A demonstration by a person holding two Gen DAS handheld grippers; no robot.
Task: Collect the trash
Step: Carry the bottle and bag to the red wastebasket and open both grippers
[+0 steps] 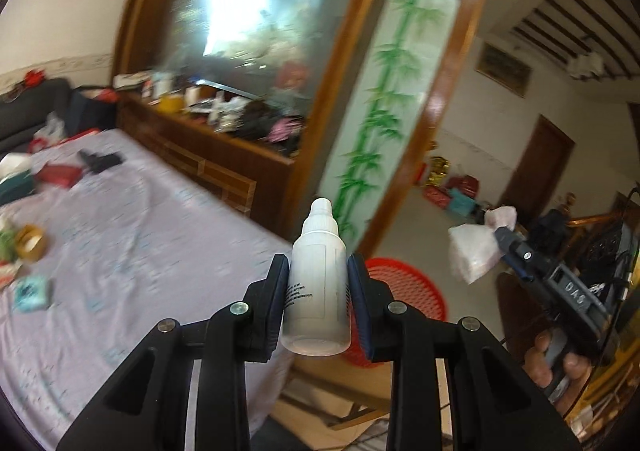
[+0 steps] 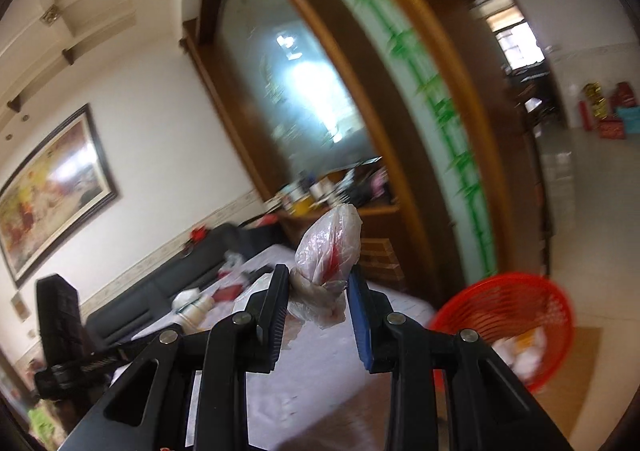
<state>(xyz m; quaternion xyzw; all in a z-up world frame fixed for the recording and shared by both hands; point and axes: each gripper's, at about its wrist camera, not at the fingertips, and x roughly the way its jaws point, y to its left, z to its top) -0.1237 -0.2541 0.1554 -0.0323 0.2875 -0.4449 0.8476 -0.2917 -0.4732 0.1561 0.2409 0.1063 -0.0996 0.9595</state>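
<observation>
A small white bottle is held upright between the two pads of the left claw. The pads are pressed on its sides, so the claw is closed tight on it. A crumpled clear plastic bag with a bit of red in it is pinched by the right claw, which is closed on the bag's lower part. In the left wrist view, the right claw is seen off to the right, gripped by a hand. A red basket is seen on the floor below and past both claws, with some white scraps inside. A surface with a pale cloth is seen to the left. Small boxes and a roll of tape are lying on it.
</observation>
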